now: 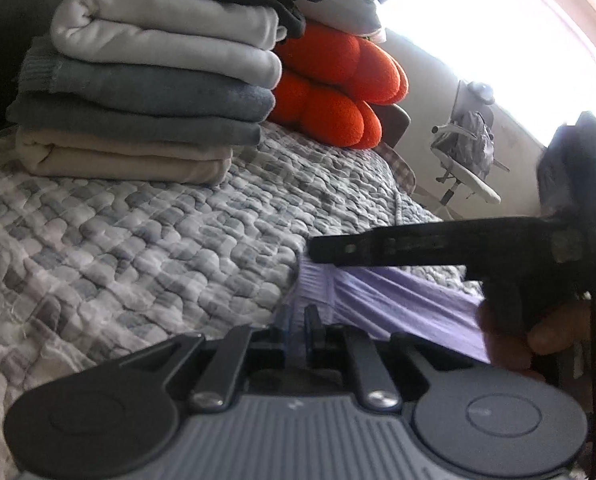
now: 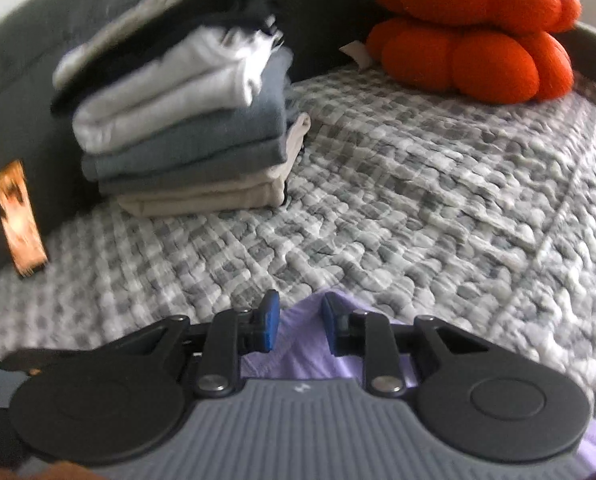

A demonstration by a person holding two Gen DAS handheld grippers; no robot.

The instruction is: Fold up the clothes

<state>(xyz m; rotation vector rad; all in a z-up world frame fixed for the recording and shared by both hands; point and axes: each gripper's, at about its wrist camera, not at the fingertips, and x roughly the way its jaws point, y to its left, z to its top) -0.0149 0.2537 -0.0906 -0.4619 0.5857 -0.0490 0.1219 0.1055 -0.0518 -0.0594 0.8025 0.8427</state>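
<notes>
Your left gripper point(image 1: 298, 330) has its fingers drawn together, pinching an edge of the purple garment point(image 1: 382, 300). The cloth runs from the fingertips off to the right of the tool, gathered in folds, lying over the quilt point(image 1: 137, 248).

Your right gripper point(image 2: 296, 328) has its blue pads point(image 2: 269, 326) apart, with purple cloth lying between them and passing under the tool body. The pads do not press on the cloth in this view. In the left wrist view, the right gripper point(image 1: 318, 249) appears to the right and ahead of the left tool, its black fingers lying just above the gathered band of the garment; whether they touch the cloth cannot be told from that angle. Your hand point(image 1: 538, 336) grips the handle at the right edge.

Ahead and to the left of both tools, a stack of folded clothes point(image 1: 145, 92) sits on the quilt: beige at the bottom, grey-blue above it, white above that, and dark pieces on top. An orange cushion point(image 1: 338, 84) sits just right of the stack as seen from the left tool. Farther right, beyond the bed edge, a chair point(image 1: 466, 148) stands beneath a bright window point(image 1: 498, 32).
</notes>
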